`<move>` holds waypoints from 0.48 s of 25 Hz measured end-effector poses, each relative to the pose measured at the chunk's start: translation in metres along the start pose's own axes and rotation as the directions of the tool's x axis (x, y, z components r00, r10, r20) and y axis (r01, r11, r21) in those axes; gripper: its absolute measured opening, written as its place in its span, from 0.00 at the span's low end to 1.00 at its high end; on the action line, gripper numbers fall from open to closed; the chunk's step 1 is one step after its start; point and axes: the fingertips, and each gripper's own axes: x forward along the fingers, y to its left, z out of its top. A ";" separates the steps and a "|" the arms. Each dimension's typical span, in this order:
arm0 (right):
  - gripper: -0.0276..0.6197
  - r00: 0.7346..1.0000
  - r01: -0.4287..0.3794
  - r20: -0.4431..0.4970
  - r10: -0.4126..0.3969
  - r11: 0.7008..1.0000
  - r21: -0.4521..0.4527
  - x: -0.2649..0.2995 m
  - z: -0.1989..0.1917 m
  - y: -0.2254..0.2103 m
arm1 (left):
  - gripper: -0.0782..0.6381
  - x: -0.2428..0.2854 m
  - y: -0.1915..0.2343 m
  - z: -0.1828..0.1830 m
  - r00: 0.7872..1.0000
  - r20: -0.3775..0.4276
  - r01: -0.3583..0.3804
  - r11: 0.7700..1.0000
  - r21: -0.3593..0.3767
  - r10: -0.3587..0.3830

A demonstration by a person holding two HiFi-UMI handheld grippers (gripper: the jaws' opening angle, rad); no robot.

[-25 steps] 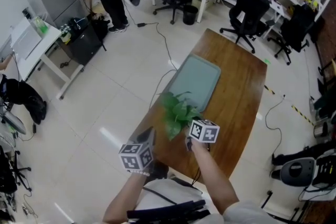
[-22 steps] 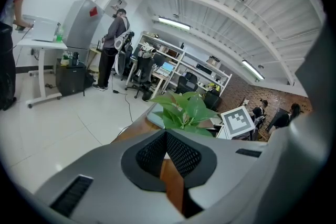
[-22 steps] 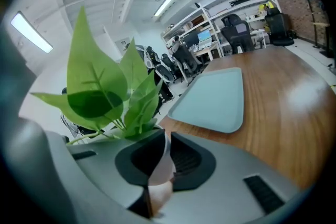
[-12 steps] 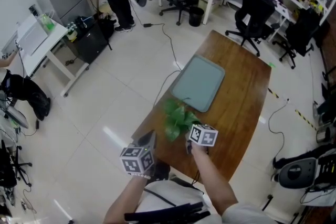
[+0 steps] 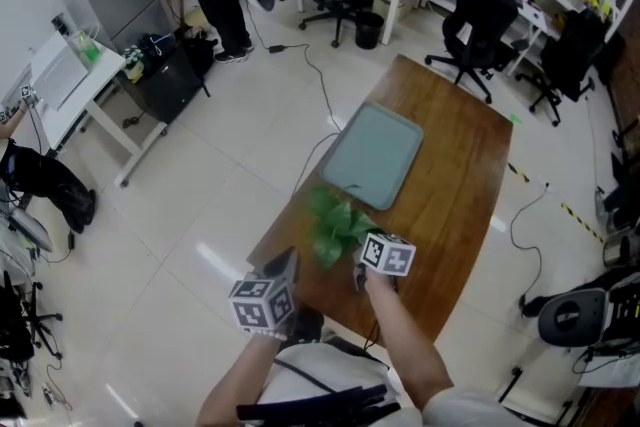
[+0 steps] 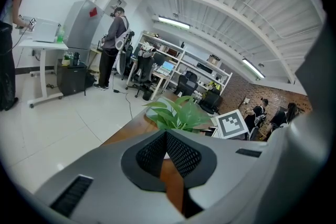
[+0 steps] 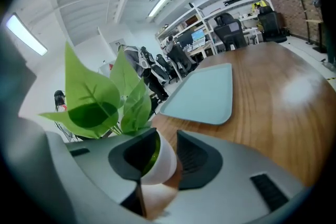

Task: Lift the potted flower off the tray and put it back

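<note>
The left gripper [image 6: 166,135] has its jaws pressed together on nothing. The right gripper [image 7: 167,140] has its jaws opening around the potted flower, green leaves in a round white pot [image 7: 161,164], which stands on the brown wooden table [image 7: 273,97]. Beyond it, apart from the pot, lies the pale green rectangular tray [image 7: 202,97].

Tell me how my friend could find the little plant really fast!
Look for the long wooden table with a pale green tray on it. The plant stands on bare wood at the table's near end, off the tray, between the right gripper's opening jaws. It's the only leafy green thing there, in a small white pot.
</note>
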 end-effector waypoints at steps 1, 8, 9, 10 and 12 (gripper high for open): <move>0.28 1.000 0.007 0.014 -0.007 1.000 0.003 -0.005 0.003 -0.002 | 0.10 -0.001 -0.001 0.000 1.000 0.001 0.000 1.000 0.001 0.000; 0.14 0.988 0.005 0.157 -0.015 0.998 0.065 -0.076 0.026 -0.023 | 0.10 -0.012 -0.014 0.003 0.999 0.038 -0.001 1.000 0.003 0.000; 0.09 0.985 -0.001 0.172 -0.009 0.998 0.062 -0.088 0.029 -0.024 | 0.10 -0.014 -0.017 0.005 0.999 0.046 0.001 1.000 0.005 -0.001; 0.07 0.983 -0.008 0.184 -0.002 0.999 0.053 -0.100 0.031 -0.025 | 0.10 -0.016 -0.021 0.006 0.999 0.054 0.004 1.000 0.008 -0.004; 0.04 0.979 -0.030 0.202 0.023 0.999 0.032 -0.121 0.034 -0.023 | 0.10 -0.020 -0.029 0.007 0.998 0.068 0.008 1.000 0.016 -0.009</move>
